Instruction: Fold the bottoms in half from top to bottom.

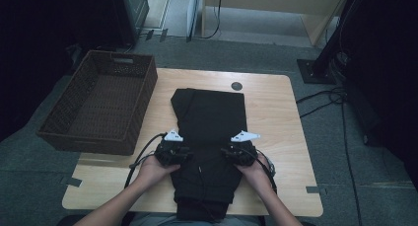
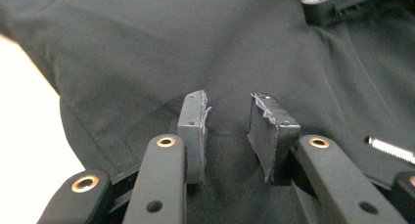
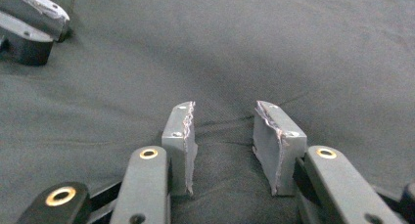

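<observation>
Black folded fabric garment (image 1: 209, 137) lies on light wooden table (image 1: 276, 117), long axis running straight away from me, directly under both sets of jaws. My left gripper (image 2: 226, 123) and right gripper (image 3: 234, 131): jaws spread, pads resting on cloth, nothing pinched. Grippers flank garment's midline, equally near. Likely next: pinch and fold. Brown woven wicker basket (image 1: 101, 105) sits beyond left jaws, empty.

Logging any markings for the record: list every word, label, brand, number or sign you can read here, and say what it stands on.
None can be read.
Black garment: no print or tag legible.
Wicker basket: no label.
Left tool and right tool: pads and arms bear no marking.
Table: the dark round disc near its far edge is blank.
</observation>
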The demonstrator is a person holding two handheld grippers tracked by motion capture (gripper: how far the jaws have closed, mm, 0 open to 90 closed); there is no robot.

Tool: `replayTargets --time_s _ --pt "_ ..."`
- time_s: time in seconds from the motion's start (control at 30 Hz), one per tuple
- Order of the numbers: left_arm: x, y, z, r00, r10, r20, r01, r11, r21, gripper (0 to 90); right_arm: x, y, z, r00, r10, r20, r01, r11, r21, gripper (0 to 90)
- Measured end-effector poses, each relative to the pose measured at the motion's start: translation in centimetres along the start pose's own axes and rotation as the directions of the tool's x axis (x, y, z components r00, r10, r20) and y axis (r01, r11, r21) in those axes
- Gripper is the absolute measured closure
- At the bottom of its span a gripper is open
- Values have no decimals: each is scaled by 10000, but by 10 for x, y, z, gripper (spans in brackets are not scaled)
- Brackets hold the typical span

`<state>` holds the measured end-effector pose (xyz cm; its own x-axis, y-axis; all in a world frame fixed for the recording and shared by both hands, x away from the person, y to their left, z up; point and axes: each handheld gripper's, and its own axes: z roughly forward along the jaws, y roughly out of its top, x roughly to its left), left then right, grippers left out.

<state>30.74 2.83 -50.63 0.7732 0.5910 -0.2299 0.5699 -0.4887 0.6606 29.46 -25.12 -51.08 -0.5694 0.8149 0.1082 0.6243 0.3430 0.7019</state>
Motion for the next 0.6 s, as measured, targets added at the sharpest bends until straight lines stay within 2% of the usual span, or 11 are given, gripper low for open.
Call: replayTargets --time_s 0.07,0.13,0.23,0.27,0.33,0.47,0.53,0.57,0.6 --pt "0 1 -2 9999 -75 139 74 10000 56 672 2 -4 -4 9999 -36 -121 36 10000 17 607" --pt "4 9 -4 9996 -186 193 189 9997 -153 672 0 0 -7 9998 70 -174 -74 9998 -192 609" --pt "16 29 -6 9995 -304 43 306 9978 -580 672 -9 17 -10 9999 168 -22 -169 9963 -848 605" --pt "16 29 -6 9995 -304 43 306 9978 -580 670 -12 24 -10 9998 171 54 -165 9952 -963 603" --pt "35 52 -1 9985 -551 15 550 9943 -911 669 -21 36 -5 9995 134 294 -98 9928 -1196 597" --pt "55 69 11 9974 -575 -440 531 9940 -959 670 -43 54 17 9973 600 426 -564 9951 -817 605" --pt "65 72 20 9966 -598 -574 550 9951 -827 675 -53 58 28 9954 825 495 -799 9954 -525 616" --pt "65 72 20 9966 -598 -574 550 9951 -827 677 -57 59 35 9943 845 649 -811 9953 -538 619" --pt "69 71 27 9954 -665 -687 624 9962 -611 677 -60 59 39 9933 899 727 -866 9951 -475 619"
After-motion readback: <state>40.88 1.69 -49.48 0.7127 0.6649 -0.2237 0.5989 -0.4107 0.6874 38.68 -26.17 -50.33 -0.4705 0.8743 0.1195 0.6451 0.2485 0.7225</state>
